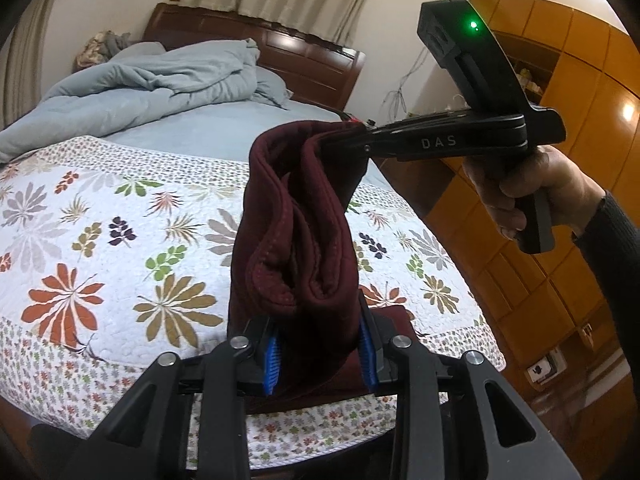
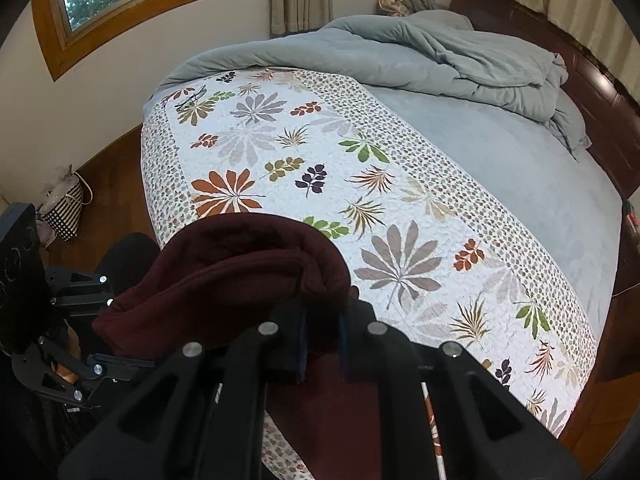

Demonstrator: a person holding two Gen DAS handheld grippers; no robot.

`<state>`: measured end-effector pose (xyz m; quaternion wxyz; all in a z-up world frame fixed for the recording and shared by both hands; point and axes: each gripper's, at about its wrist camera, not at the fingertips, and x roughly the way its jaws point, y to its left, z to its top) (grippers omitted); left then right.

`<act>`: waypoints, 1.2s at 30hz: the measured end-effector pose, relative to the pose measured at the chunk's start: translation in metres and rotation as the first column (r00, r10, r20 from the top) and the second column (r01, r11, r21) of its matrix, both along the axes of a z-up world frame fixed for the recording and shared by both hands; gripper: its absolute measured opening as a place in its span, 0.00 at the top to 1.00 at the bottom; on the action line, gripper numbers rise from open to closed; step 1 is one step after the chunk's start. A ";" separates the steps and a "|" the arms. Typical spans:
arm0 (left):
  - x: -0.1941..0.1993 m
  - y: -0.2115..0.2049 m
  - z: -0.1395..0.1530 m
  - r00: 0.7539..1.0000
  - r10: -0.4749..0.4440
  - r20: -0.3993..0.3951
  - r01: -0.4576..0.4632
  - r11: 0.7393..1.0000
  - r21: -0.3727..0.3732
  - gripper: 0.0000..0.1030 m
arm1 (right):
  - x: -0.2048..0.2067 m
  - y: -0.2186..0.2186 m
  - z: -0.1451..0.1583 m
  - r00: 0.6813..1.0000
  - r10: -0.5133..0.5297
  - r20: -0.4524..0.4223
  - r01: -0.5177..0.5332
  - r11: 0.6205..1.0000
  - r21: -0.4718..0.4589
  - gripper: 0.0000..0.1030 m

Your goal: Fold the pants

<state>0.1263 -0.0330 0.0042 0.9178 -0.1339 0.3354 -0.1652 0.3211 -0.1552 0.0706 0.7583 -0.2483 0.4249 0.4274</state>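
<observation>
Dark maroon pants (image 1: 304,216) hang bunched in the air above the floral quilt (image 1: 120,240), stretched between both grippers. My left gripper (image 1: 322,354) is shut on a thick fold of them between its blue pads. My right gripper (image 1: 348,136) reaches in from the right in the left wrist view, held by a hand (image 1: 532,192), and pinches the upper far edge. In the right wrist view the right gripper (image 2: 322,344) is shut on the maroon pants (image 2: 240,276), and the left gripper's body (image 2: 80,320) shows at the lower left. The rest of the pants droops below the fingers.
A crumpled grey-blue duvet (image 2: 420,52) lies at the head of the bed by the dark wooden headboard (image 2: 600,92). Wooden wardrobe doors (image 1: 580,120) stand to the right. A checked bag (image 2: 64,208) sits on the wooden floor by the wall under a window.
</observation>
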 end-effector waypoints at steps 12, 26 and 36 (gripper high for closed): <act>0.011 -0.039 -0.007 0.997 -0.078 -0.007 0.078 0.997 0.003 0.69 | 0.007 -0.042 -0.015 1.000 -0.008 0.023 0.008 1.000 -0.008 0.90; 0.021 -0.102 -0.027 0.983 -0.179 -0.035 0.181 0.982 0.059 0.69 | 0.010 -0.101 -0.042 0.999 -0.014 0.035 0.014 1.000 0.001 0.90; 0.032 -0.156 -0.062 0.957 -0.268 -0.110 0.277 0.958 0.077 0.69 | 0.011 -0.152 -0.084 0.999 -0.028 0.018 0.028 0.999 -0.022 0.89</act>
